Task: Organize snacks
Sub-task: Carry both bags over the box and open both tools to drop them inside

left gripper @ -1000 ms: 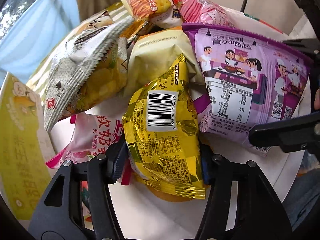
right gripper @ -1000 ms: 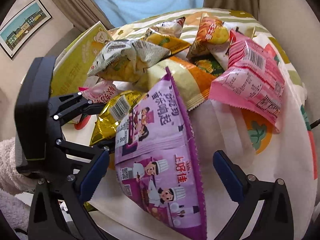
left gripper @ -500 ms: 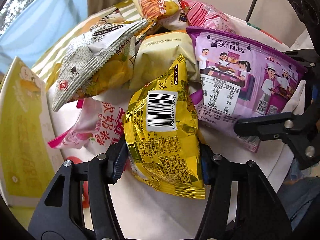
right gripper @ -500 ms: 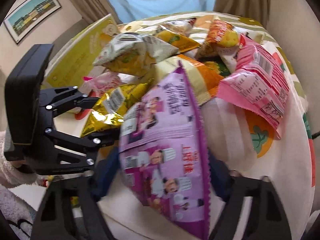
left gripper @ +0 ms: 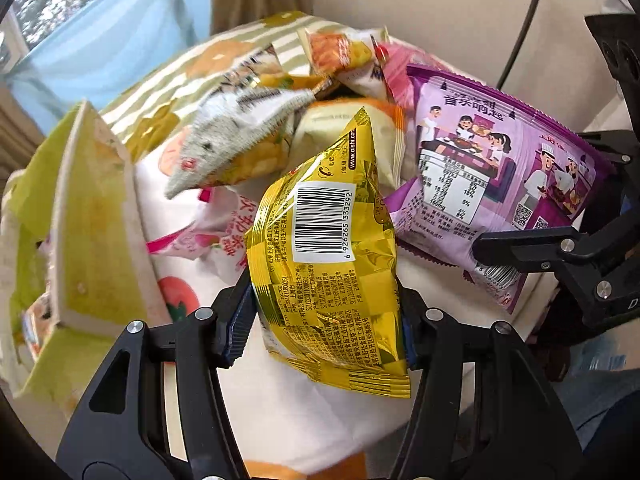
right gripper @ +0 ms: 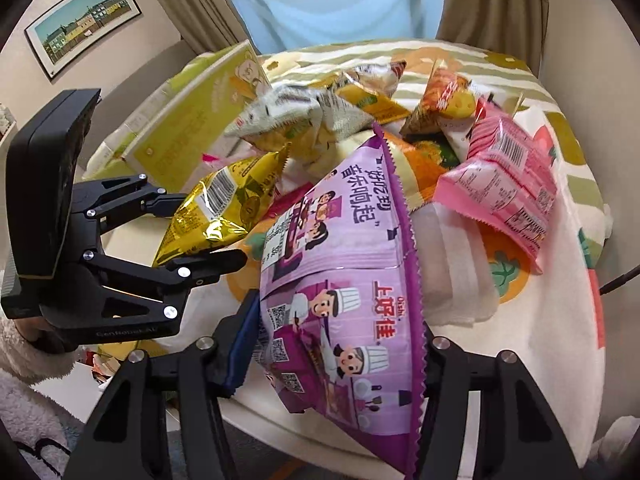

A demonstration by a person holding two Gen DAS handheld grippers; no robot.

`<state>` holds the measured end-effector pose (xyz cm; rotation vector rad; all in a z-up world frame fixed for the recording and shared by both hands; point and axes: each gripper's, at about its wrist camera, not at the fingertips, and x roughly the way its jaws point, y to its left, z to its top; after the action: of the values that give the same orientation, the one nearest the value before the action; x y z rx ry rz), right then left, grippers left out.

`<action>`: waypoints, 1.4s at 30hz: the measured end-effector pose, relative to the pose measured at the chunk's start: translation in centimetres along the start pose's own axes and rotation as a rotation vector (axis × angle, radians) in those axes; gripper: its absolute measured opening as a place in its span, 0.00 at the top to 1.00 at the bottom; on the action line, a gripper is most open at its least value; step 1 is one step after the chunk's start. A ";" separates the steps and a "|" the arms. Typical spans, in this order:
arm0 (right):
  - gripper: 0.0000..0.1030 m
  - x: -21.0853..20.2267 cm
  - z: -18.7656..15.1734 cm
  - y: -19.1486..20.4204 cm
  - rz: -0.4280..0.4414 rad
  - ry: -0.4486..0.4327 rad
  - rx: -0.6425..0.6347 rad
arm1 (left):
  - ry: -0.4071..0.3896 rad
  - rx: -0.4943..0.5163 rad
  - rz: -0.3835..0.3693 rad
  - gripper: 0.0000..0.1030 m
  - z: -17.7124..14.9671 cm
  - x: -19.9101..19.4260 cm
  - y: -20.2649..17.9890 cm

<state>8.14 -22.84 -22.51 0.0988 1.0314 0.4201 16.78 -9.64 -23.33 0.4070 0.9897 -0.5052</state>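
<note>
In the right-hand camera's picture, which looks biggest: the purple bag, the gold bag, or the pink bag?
1. Purple bag, though it is nearest the camera.
2. Pink bag.
3. Gold bag; pink and gold look close, so their order is unsure.

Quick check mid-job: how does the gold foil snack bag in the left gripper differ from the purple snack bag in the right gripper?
The gold foil snack bag is shiny metallic; the purple snack bag is matte with cartoon chefs. The gold bag looks smaller and narrower, the purple one wider and flatter. The gold bag shows a barcode, while the purple bag shows QR codes and a nutrition table. Both are sealed and clamped: gold in the left gripper, purple in the right gripper.
</note>
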 end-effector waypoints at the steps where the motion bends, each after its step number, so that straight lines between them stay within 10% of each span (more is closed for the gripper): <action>1: 0.46 -0.6 0.1 0.0 0.001 -0.007 -0.002 | -0.012 -0.012 0.006 0.48 0.1 -0.7 -0.1; 21: 0.46 -10.1 8.0 3.5 0.052 -0.178 -0.177 | -0.239 -0.255 0.228 0.48 2.9 -13.9 6.0; 42: 0.46 3.2 26.3 16.5 0.157 -0.176 -0.141 | -0.107 -0.358 0.277 0.48 3.3 -9.2 33.3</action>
<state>27.11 -3.48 -7.01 0.0893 0.8214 0.6146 33.99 17.66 -10.54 0.1879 0.8818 -0.0934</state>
